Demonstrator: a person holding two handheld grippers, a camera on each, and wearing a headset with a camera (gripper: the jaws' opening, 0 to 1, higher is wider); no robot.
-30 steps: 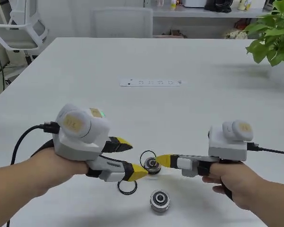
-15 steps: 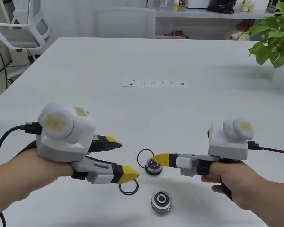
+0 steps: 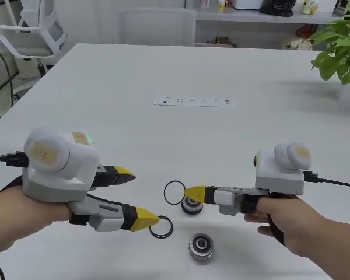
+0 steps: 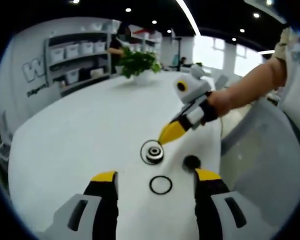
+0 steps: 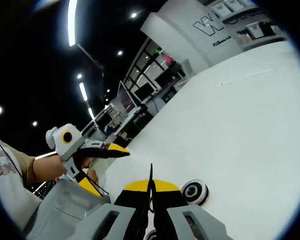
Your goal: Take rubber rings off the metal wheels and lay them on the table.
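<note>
black rubber rings (image 3: 161, 227), silver wheels (image 3: 200, 246), white table (image 3: 221, 70)

White desk (image 3: 221, 64), matte, evenly lit; power strip (image 3: 191, 101) lying flat on it, toward the far edge; grey chair (image 3: 157, 26) at the far edge; white office chair (image 3: 32, 35) off the far left corner; leafy plant (image 3: 341, 55) at the desk's right edge; counter (image 3: 262, 16) along the back wall; shelving (image 4: 77, 55) with bins; ceiling strip light (image 4: 187, 17) plus small round spots.
</note>
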